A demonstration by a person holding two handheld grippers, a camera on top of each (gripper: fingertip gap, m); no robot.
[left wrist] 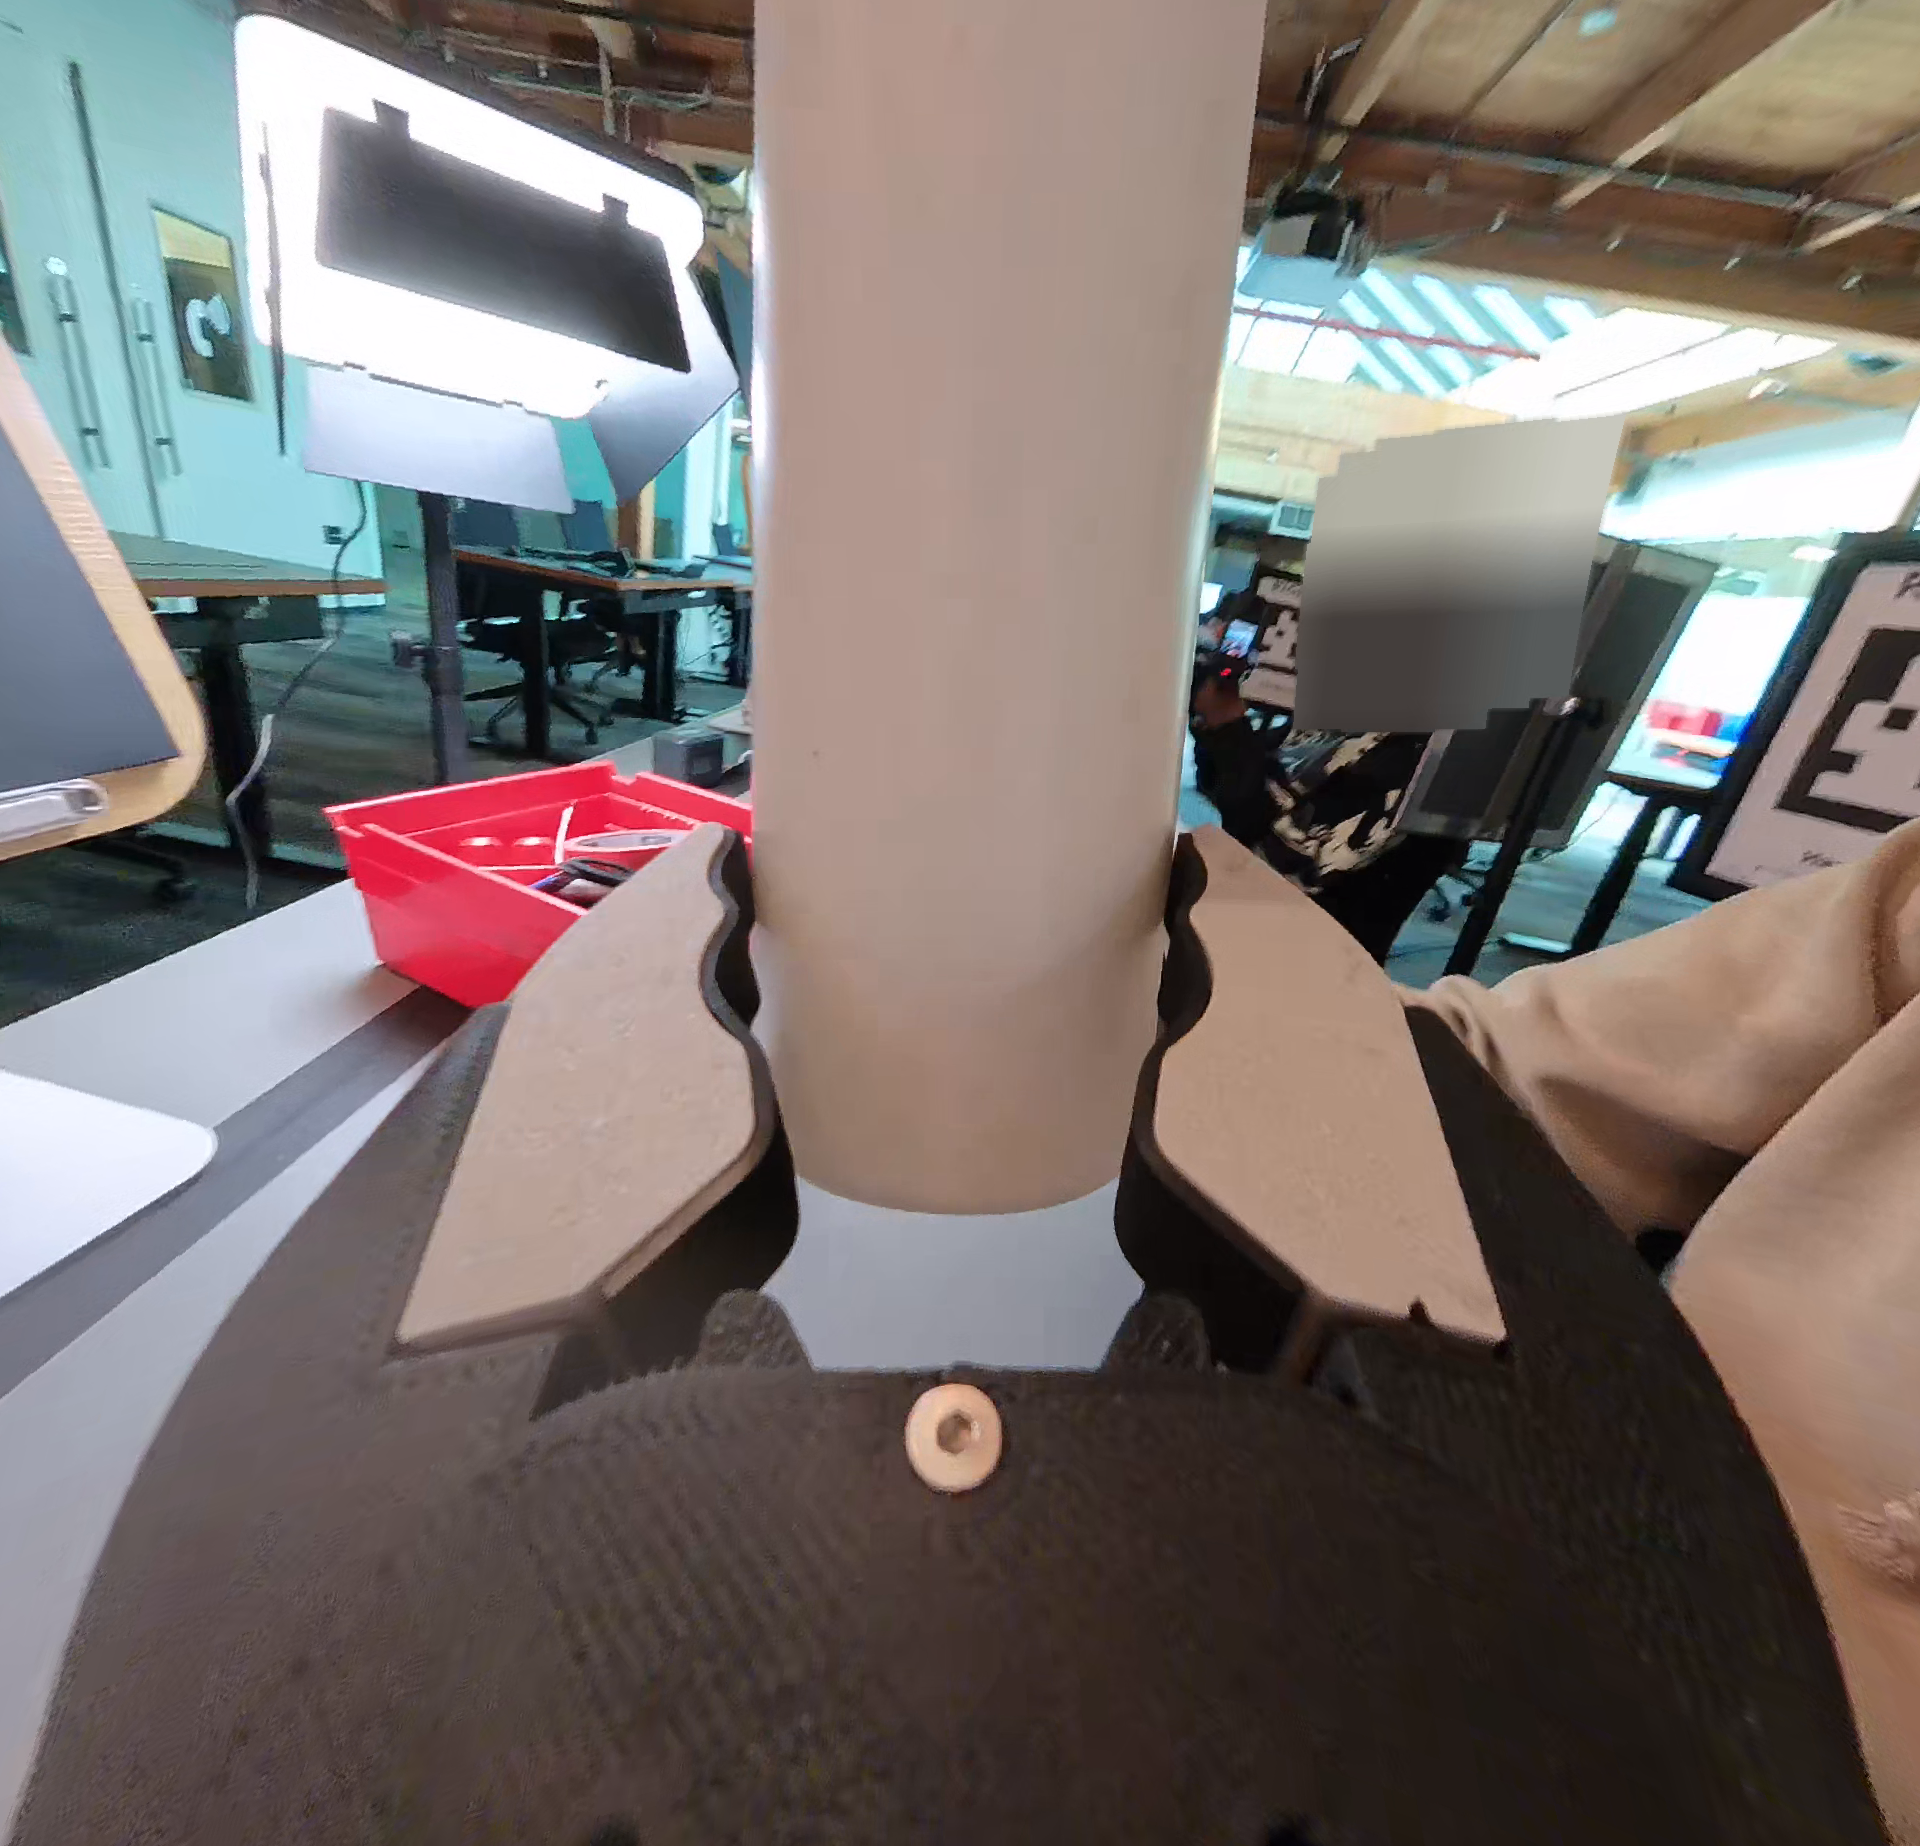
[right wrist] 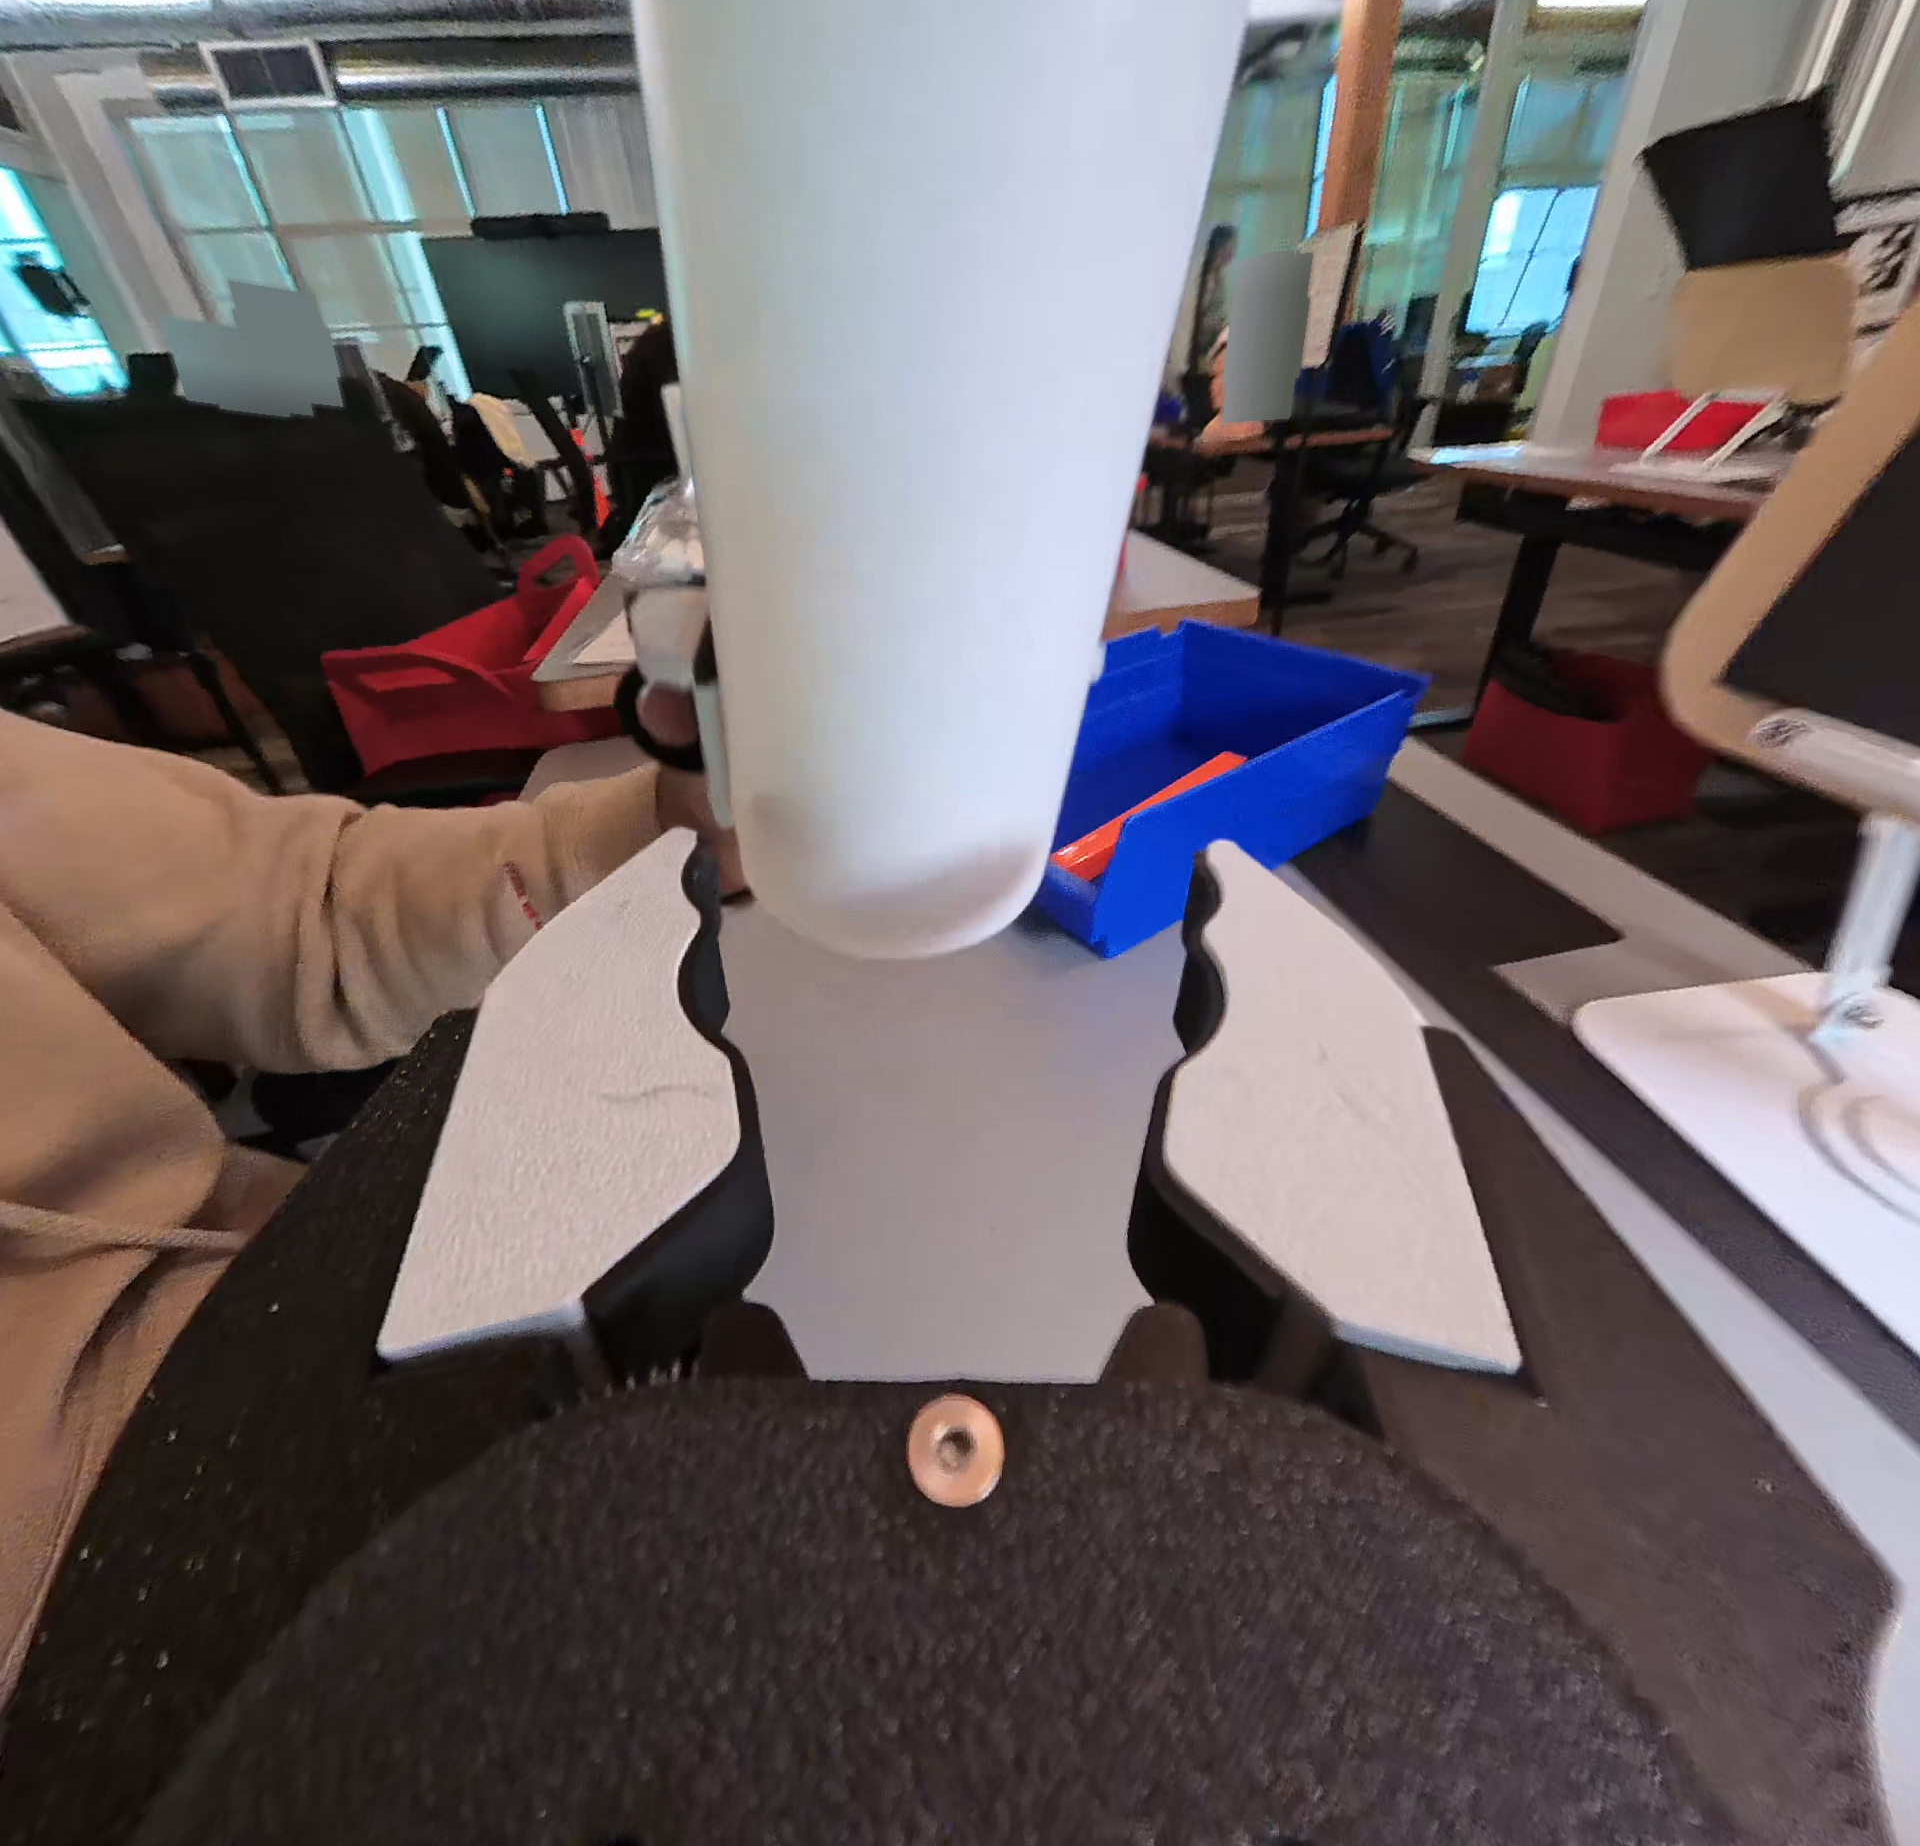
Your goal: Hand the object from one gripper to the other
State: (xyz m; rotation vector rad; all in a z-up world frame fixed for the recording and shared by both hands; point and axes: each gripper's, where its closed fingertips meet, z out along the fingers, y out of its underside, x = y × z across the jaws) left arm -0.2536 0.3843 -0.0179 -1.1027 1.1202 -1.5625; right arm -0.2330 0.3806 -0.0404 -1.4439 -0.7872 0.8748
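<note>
A white cylinder (left wrist: 987,549) stands upright between the fingers of my left gripper (left wrist: 961,840). The jaws press on both its sides near its lower end, and it hangs above the grey table (left wrist: 135,1027). In the right wrist view the same cylinder (right wrist: 914,446) rises just beyond my right gripper (right wrist: 951,853). Its rounded lower end sits level with the fingertips (right wrist: 1247,923) and slightly left of centre. The right jaws stand wide apart and hold nothing; the left finger is close to the cylinder, but I cannot tell if they touch.
A red bin (left wrist: 468,892) with small parts sits on the table behind the left gripper. A blue bin (right wrist: 1236,788) holding an orange piece sits behind the right gripper. A white stand base (right wrist: 1745,1100) is at the right. A beige sleeve (right wrist: 260,913) reaches in from the left. One gripper's finger ends stand about 4 cm off the other's.
</note>
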